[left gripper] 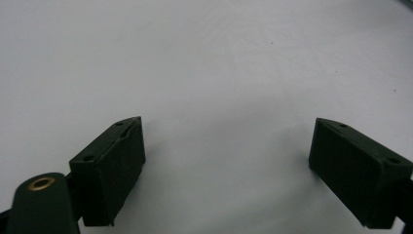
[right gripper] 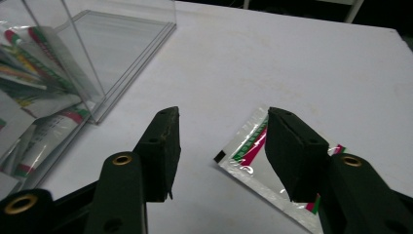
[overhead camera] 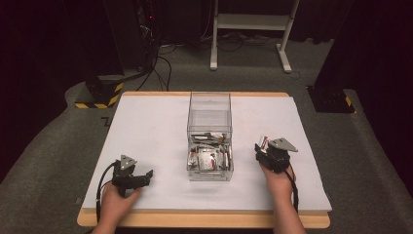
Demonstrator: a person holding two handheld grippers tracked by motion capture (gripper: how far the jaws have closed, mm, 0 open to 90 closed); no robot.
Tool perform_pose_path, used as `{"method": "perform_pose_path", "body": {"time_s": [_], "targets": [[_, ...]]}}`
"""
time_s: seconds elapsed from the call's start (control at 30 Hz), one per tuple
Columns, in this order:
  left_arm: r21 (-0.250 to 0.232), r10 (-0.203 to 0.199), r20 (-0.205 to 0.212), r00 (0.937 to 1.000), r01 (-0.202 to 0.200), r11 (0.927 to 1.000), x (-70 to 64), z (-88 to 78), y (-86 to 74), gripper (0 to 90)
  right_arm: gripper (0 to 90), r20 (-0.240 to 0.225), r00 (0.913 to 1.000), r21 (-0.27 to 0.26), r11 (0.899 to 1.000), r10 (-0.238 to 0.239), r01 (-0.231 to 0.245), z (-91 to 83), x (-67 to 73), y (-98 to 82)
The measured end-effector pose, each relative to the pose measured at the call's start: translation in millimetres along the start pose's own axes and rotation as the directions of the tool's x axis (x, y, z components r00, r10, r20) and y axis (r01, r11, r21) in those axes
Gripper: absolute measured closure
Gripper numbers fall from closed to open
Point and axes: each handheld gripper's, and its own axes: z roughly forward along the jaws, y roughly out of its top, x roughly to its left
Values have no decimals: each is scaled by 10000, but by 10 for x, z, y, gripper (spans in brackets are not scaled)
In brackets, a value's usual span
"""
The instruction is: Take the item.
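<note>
Clear box holds sachets; your R gripper gapes over a silver sachet, L gripper wide open, empty.

A white tabletop stands on grey carpet. Behind it are a white frame, black cables and a yellow-black striped base.

light: bright on white table, dark surroundings | shadows: soft, short | glare: faint on clear box | focus: high view soft, close-ups slightly blurred near edges
</note>
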Motion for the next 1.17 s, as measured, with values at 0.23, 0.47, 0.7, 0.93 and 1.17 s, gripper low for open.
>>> {"method": "perform_pose_path", "body": {"time_s": [0.23,0.47,0.7,0.93,1.17], "targets": [[-4,3,-1,10000,-3,10000,0,0,0,135,376,-430,9988,484,9985,-229,250,62,155,-46],[-6,0,-3,10000,0,10000,0,1,0,135,295,-736,9964,1094,9928,-410,489,153,290,-108],[-9,3,-8,10000,-3,10000,-1,0,0,135,193,-727,9949,2082,9745,-704,841,290,422,-172],[-8,9,-13,10000,-9,10000,-1,0,-1,135,172,-794,9961,2250,9728,-383,553,308,390,-169],[-10,-2,-7,10000,2,10000,-3,0,-1,135,170,-797,9961,2259,9726,-371,543,309,389,-169]]}}
